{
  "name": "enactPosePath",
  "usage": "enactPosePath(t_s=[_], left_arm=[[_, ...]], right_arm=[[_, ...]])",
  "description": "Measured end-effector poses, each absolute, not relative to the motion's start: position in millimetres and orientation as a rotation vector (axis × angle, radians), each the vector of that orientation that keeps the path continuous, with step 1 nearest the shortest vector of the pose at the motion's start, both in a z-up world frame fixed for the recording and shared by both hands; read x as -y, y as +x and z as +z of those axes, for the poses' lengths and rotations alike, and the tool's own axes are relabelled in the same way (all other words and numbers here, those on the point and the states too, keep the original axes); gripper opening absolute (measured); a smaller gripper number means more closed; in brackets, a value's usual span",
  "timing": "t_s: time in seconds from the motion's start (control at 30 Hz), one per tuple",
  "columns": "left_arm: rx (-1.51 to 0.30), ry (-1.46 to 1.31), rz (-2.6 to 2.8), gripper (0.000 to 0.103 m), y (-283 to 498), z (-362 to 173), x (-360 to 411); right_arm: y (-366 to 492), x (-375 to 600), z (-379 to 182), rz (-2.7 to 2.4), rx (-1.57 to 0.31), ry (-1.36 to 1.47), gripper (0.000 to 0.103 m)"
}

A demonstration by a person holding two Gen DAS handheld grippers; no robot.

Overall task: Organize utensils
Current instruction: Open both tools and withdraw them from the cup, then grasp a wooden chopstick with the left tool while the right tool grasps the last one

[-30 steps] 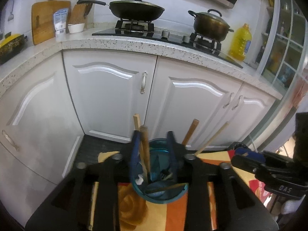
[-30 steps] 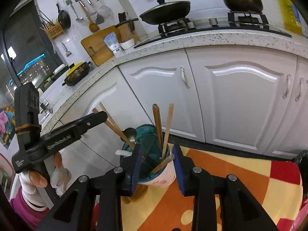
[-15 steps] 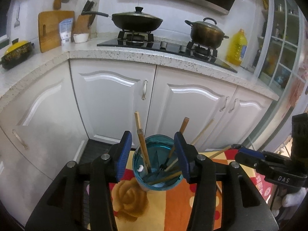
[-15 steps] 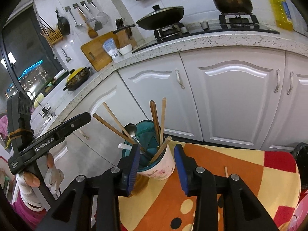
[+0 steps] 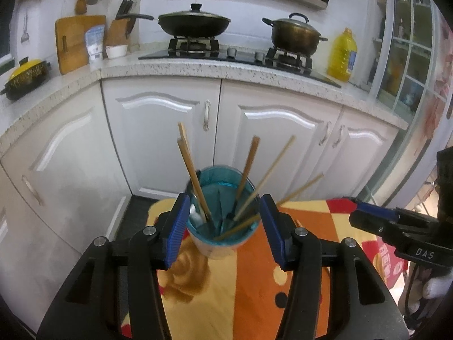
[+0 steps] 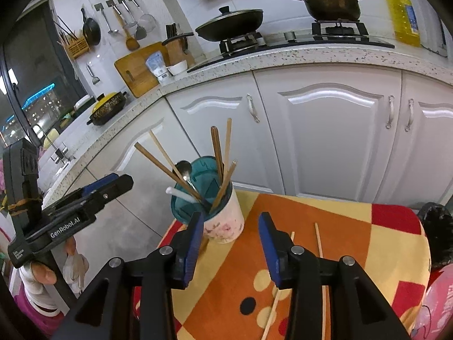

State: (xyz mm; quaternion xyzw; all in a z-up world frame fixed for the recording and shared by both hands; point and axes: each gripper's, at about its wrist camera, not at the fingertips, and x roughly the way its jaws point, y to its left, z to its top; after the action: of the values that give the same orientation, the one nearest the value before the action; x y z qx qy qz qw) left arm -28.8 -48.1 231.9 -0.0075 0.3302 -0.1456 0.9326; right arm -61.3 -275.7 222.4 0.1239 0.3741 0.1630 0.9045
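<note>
Nearly at the cloth's corner, a utensil cup (image 6: 223, 215) stands upright before white cabinets.

Both tongs are spread and hold nothing: the left gripper (image 5: 223, 226) has its pads on either side of the cup without touching it, while the right gripper (image 6: 230, 240) hangs over bare patterned cloth (image 6: 325, 212) just right of the cup. Two loose chopsticks (image 6: 320, 243) lie lengthwise on the cloth. Several chopsticks (image 5: 249, 167), a metal spoon (image 6: 183, 167) and a white handle lean outward from the cup.
</note>
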Motion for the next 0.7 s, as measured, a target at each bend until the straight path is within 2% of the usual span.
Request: enactPosePath(t_s=[0.47,0.67,0.7], left_arm=[[-0.718,0.002,-0.334,0.051,-51.6,205.4,70.6],[-0.812,-0.01,-0.387,0.051,-52.6,168.4,90.4],[-0.824,-0.008,-0.397,0.051,-52.3,162.4,94.6]], right_arm=[[-81.3,297.1,192.0,0.277,-0.834,0.243,0.04],[-66.0,316.6,136.3,0.201,-0.954,0.223,0.04],[-59.0,320.0,122.2,0.193,-0.981,0.223,0.037]])
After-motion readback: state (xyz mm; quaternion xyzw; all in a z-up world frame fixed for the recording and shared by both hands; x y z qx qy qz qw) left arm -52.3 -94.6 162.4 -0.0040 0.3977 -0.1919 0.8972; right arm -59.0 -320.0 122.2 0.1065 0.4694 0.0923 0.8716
